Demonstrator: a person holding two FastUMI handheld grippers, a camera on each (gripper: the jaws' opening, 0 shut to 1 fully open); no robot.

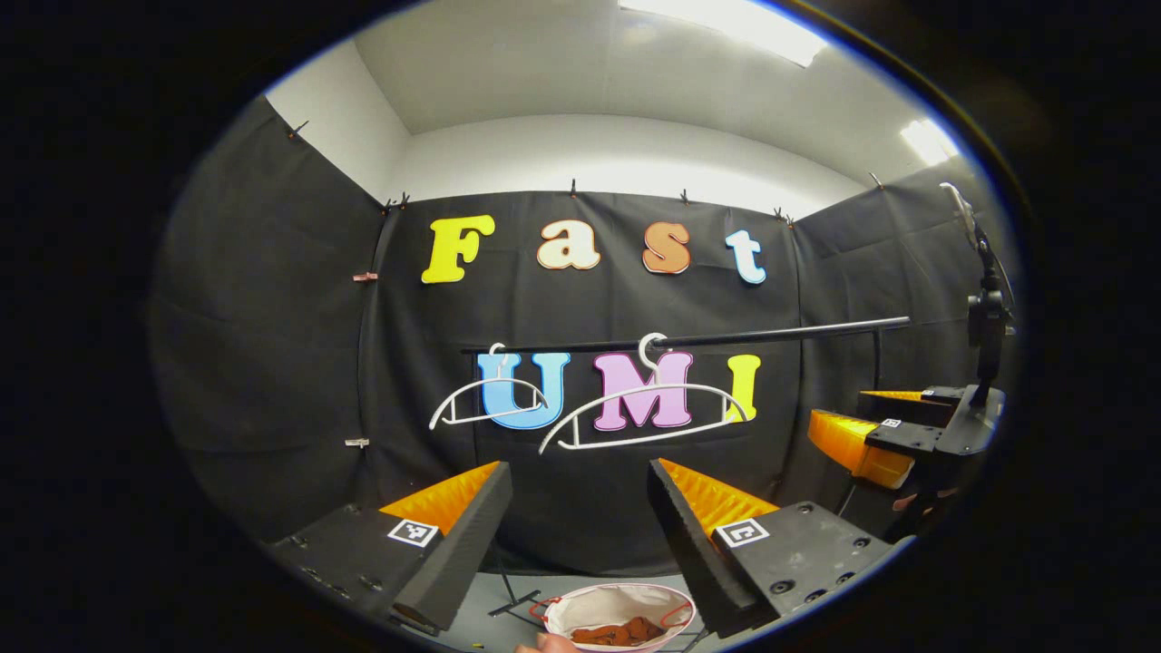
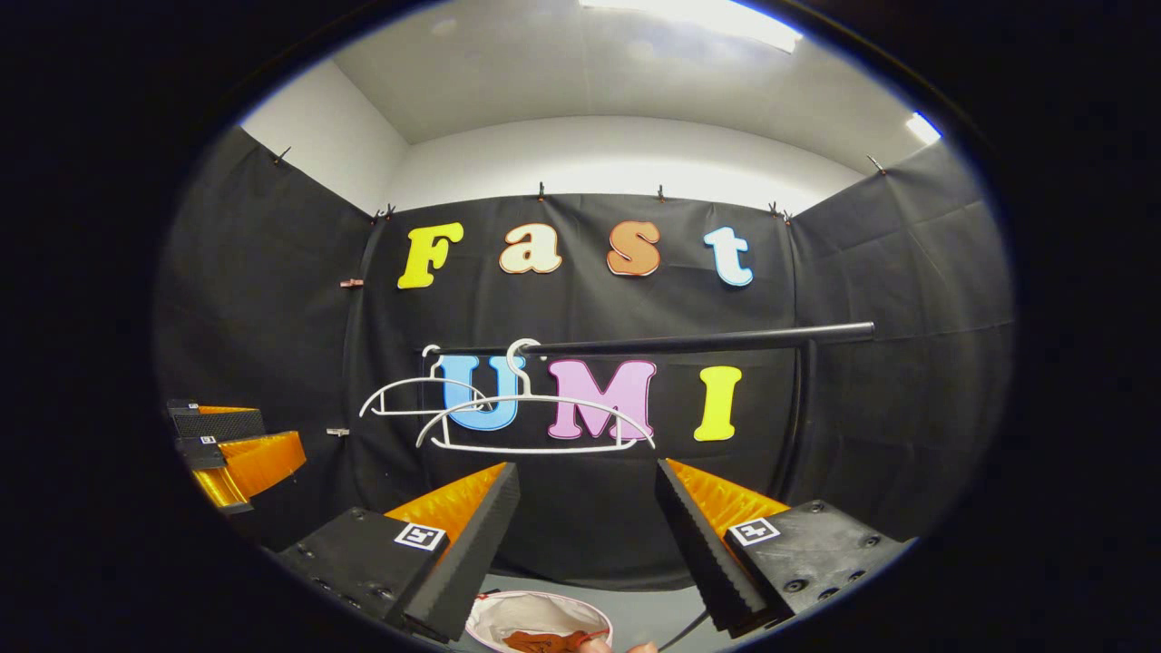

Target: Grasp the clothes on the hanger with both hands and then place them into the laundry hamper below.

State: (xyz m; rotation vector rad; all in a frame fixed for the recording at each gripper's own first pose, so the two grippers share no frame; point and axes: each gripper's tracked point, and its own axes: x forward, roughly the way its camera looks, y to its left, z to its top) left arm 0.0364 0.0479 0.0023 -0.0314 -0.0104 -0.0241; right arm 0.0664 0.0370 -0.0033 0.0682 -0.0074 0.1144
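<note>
Clothes (image 1: pixel 619 632), a reddish-brown bundle, lie inside the white laundry hamper (image 1: pixel 580 606) on the floor below the rail (image 1: pixel 689 340). Two bare white hangers (image 1: pixel 646 417) hang from that rail. Left gripper (image 1: pixel 580 535) and right gripper (image 2: pixel 588 535) both stand released, jaws spread wide, raised above the hamper, grasping nothing

Bright ceiling panels (image 1: pixel 726 23) glare overhead; sharp focus, fisheye-bent edges.
</note>
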